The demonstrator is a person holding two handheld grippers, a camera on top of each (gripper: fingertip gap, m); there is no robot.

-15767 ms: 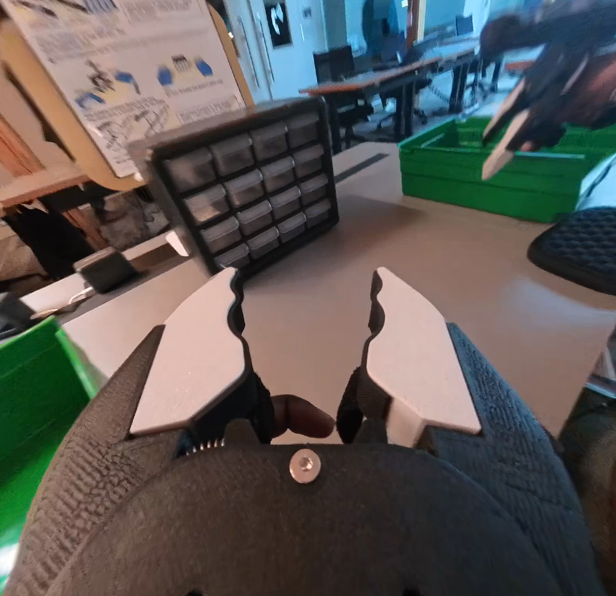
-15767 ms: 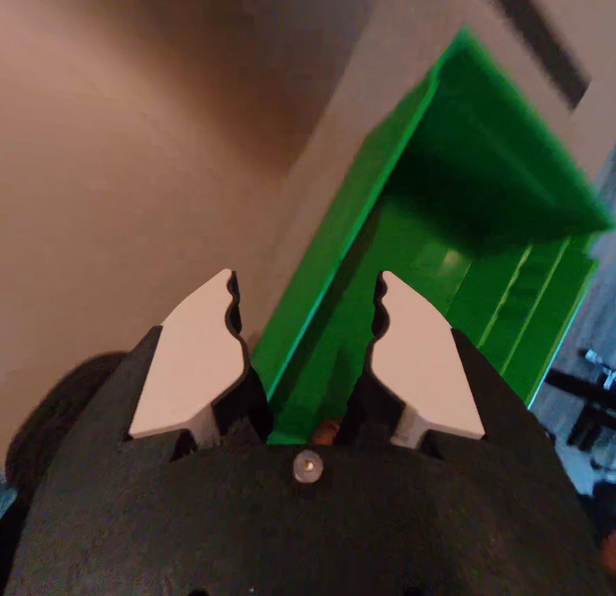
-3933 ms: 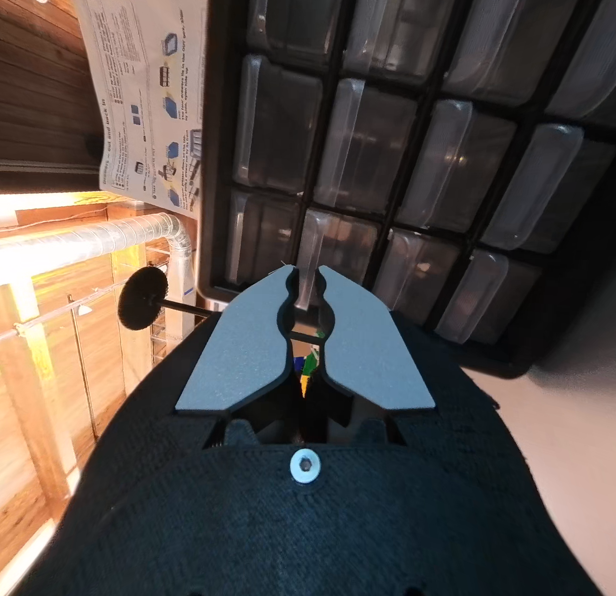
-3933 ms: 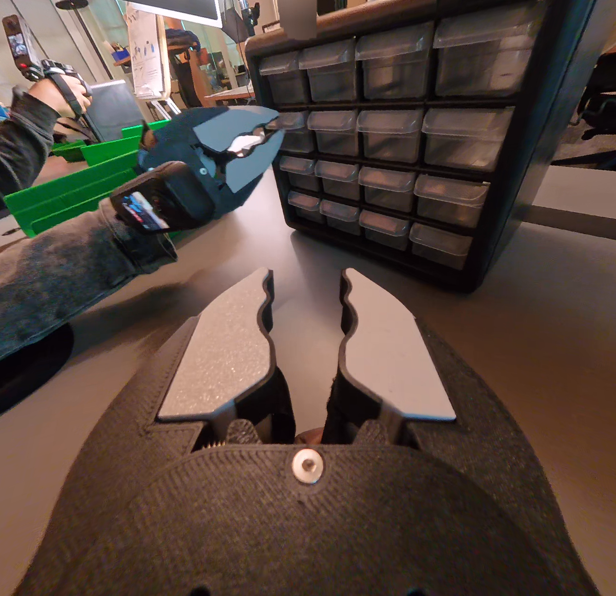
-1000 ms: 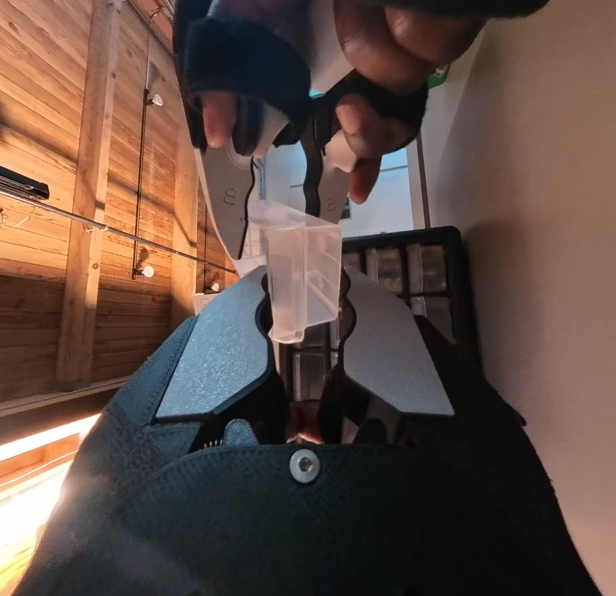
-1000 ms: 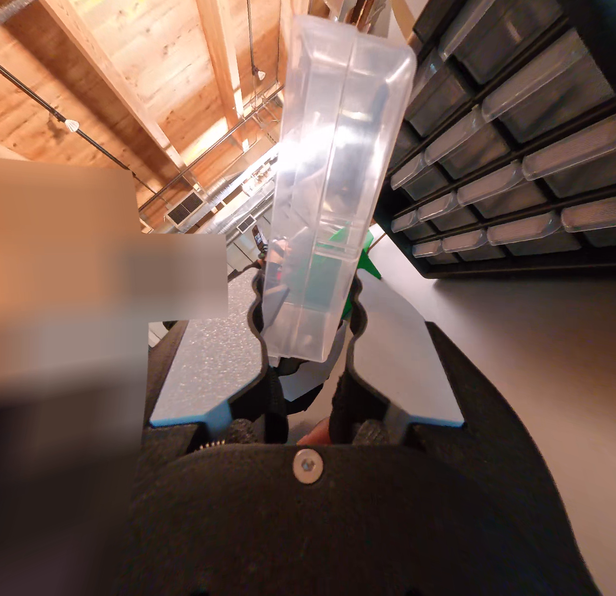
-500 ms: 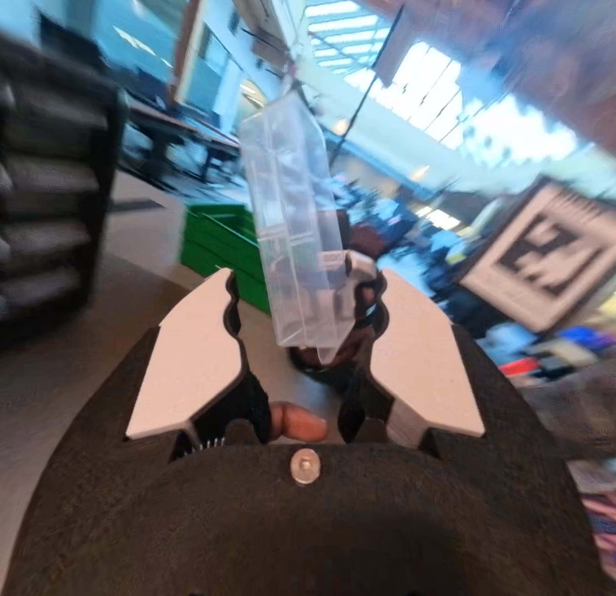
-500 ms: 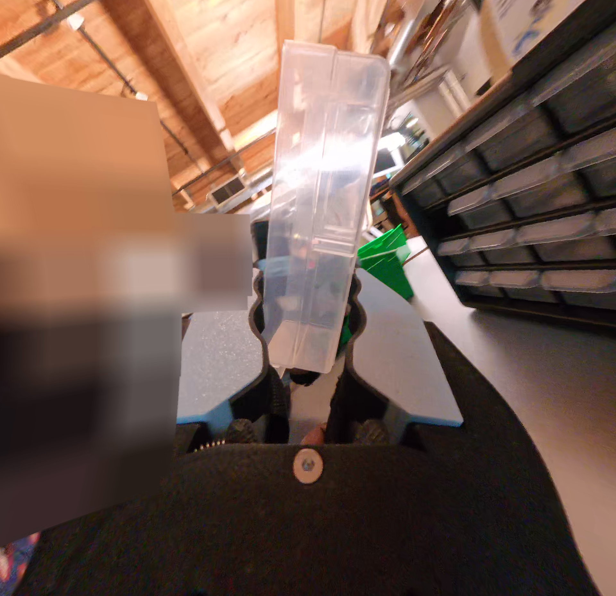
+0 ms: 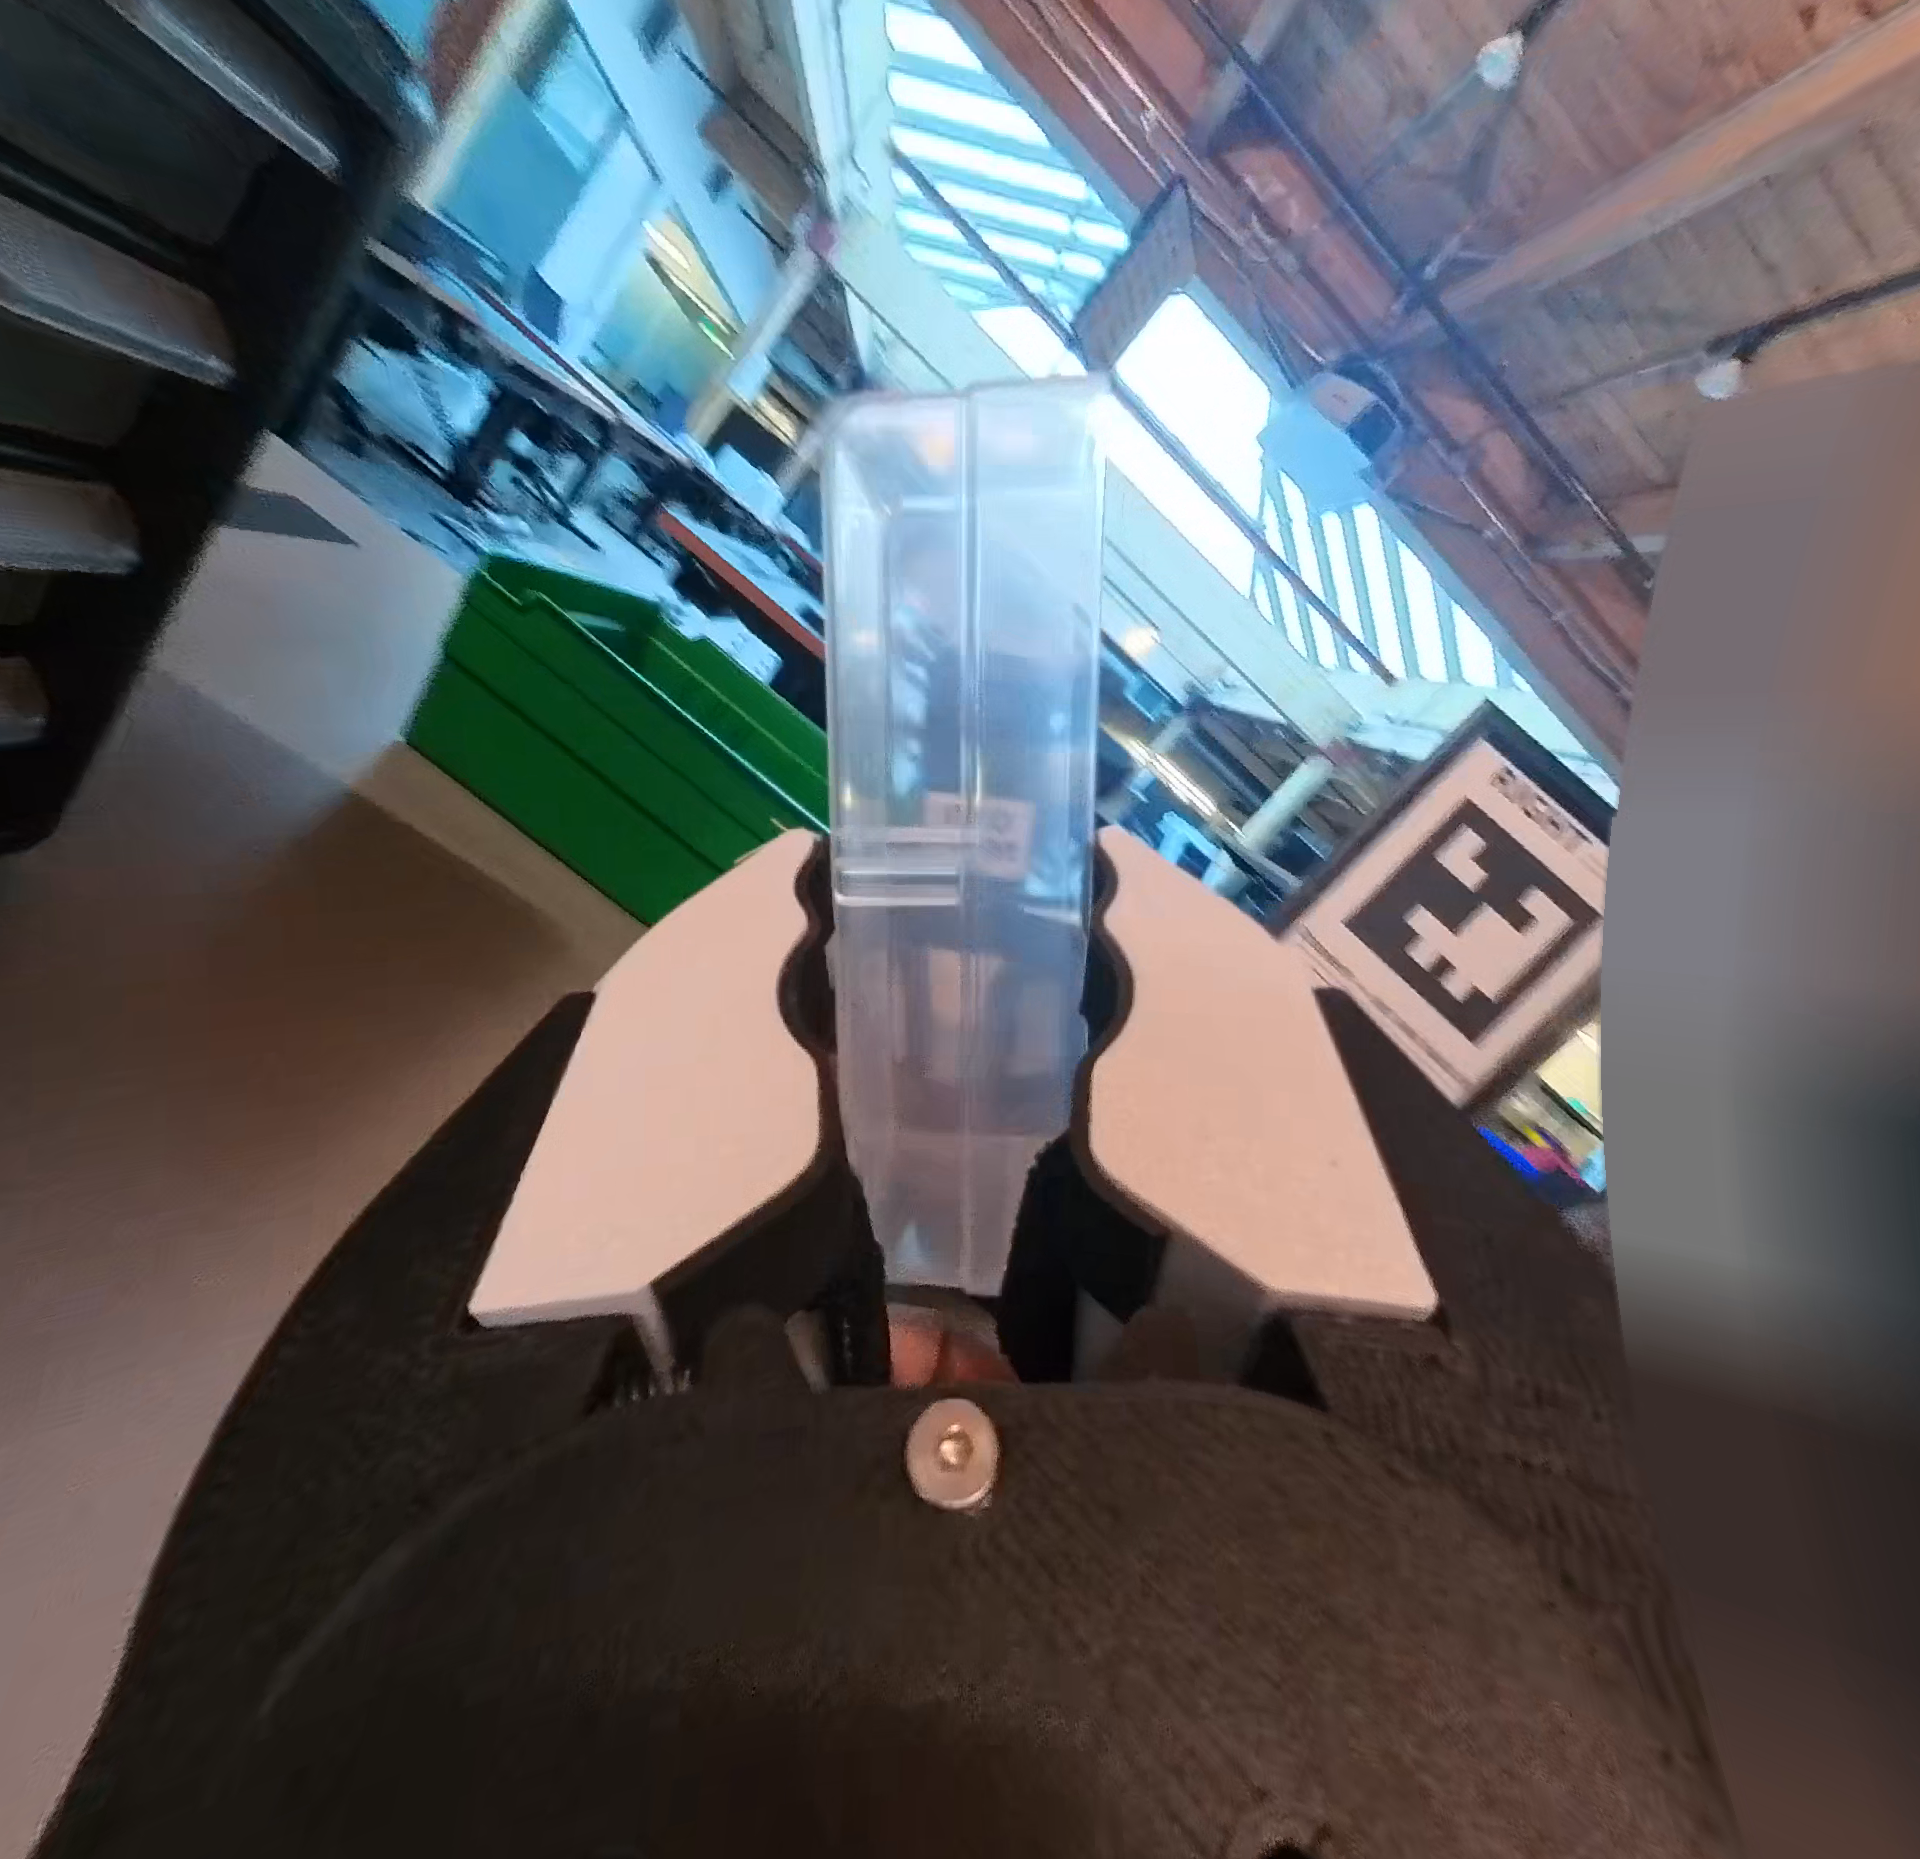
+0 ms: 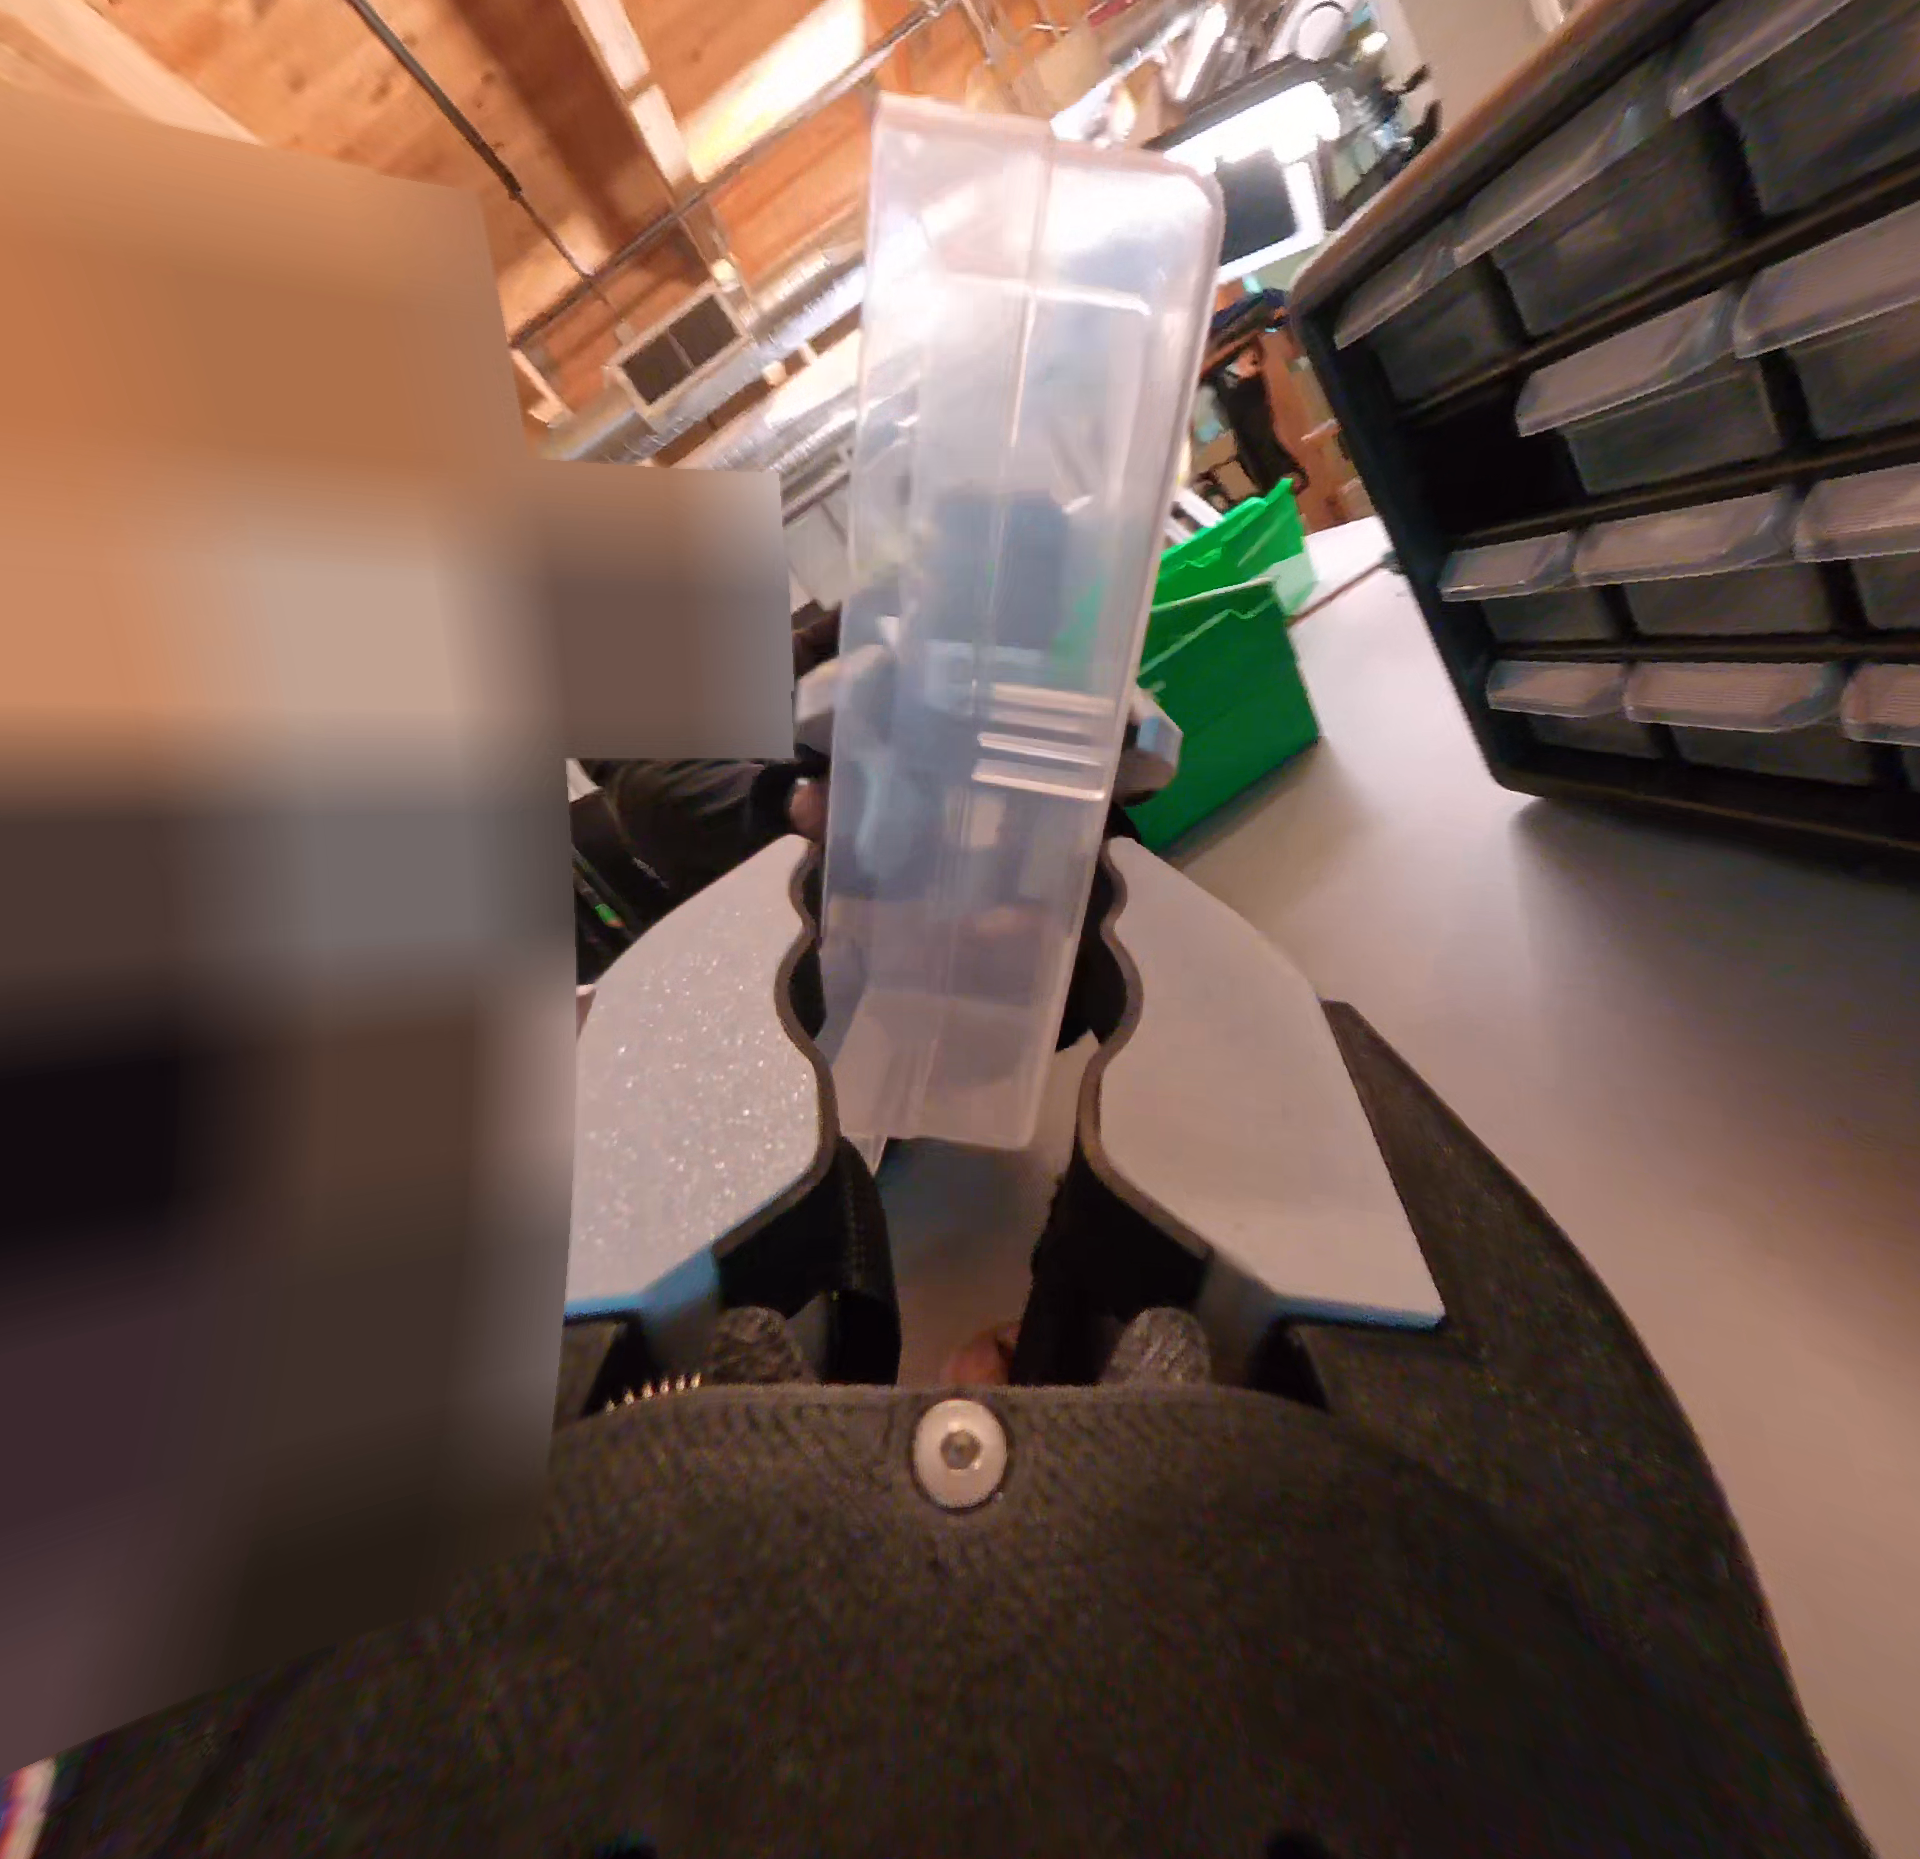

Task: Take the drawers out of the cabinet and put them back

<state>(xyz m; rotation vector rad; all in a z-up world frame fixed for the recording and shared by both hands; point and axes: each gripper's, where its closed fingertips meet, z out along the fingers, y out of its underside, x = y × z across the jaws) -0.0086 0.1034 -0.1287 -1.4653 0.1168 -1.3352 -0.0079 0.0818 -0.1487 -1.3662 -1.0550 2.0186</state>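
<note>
Holding one clear plastic drawer [image 9: 961, 770] out of the cabinet [image 9: 114, 355], the scene shows the task partly advanced: a drawer is out and held in the air, its return not yet begun, and the drawers in view in the cabinet sit in their slots. In the left wrist view, the black cabinet fills the upper left edge, a green bin [image 9: 613, 739] lies left of centre on the tan table [image 9: 208, 978], and the left gripper [image 9: 961, 879] at centre is clamped on the drawer, one finger against each side wall. In the right wrist view, the right gripper [image 10: 951, 884] at centre likewise pinches the drawer [image 10: 997, 583], which tilts slightly rightward; the cabinet [image 10: 1662, 459] occupies the upper right. The drawer is transparent, narrow, empty as far as visible, with rounded corners and a moulded ridge.
</note>
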